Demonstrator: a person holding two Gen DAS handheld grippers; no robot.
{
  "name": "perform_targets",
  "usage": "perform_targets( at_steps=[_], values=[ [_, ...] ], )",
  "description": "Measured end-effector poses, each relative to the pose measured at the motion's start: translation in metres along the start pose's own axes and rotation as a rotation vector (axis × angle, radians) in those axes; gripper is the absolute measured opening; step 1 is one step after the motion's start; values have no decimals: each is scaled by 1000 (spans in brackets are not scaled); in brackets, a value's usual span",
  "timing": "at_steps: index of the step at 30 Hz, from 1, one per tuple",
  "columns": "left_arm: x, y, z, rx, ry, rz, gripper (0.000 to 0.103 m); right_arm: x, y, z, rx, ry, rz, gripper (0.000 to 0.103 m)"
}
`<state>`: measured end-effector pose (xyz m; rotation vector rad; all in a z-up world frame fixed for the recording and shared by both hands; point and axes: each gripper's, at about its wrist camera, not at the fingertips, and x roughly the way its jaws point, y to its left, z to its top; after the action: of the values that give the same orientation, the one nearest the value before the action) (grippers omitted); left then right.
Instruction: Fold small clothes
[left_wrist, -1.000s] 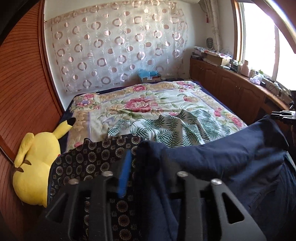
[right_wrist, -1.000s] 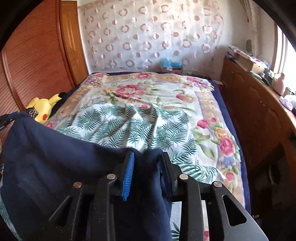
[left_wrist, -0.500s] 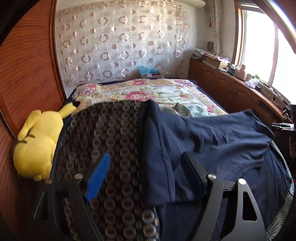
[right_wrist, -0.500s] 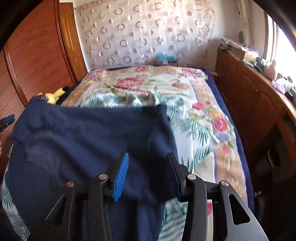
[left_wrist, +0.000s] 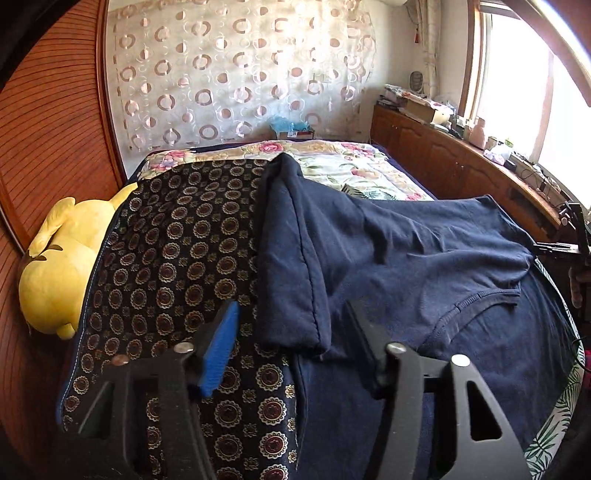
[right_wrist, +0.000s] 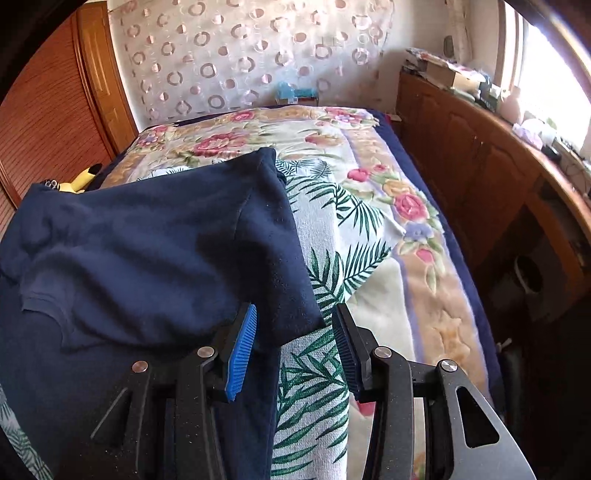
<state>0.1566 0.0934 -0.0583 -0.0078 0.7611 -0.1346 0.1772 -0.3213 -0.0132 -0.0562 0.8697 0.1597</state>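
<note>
- The navy shirt (right_wrist: 147, 251) lies folded on the bed (right_wrist: 369, 206); bare quilt stretches toward 12 and 3 o'clock.
- Only the left view shows the patterned cloth (left_wrist: 177, 251) and yellow plush (left_wrist: 59, 266).
- The left claw (left_wrist: 291, 347) has just been closing, the sleeve hem between its pads untouched; the right claw (right_wrist: 295, 343) stands parted, gripping nothing.

Left hand-held gripper (left_wrist: 291, 347) and right hand-held gripper (right_wrist: 295, 347) both parted, empty
</note>
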Motion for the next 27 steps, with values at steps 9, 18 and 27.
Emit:
perform_targets(
  at_steps=[9,18,27],
  values=[
    [6,-6,-2,11,7,17,23,14,13,6,-48,12,45,31],
    [-9,-17,5,33,-34,10,5,3,15,13,-105,-56,102,2],
    [-33,-13,18,-6,-91,-14,4,-26,7,14,-87,-180,149,2]
  ],
)
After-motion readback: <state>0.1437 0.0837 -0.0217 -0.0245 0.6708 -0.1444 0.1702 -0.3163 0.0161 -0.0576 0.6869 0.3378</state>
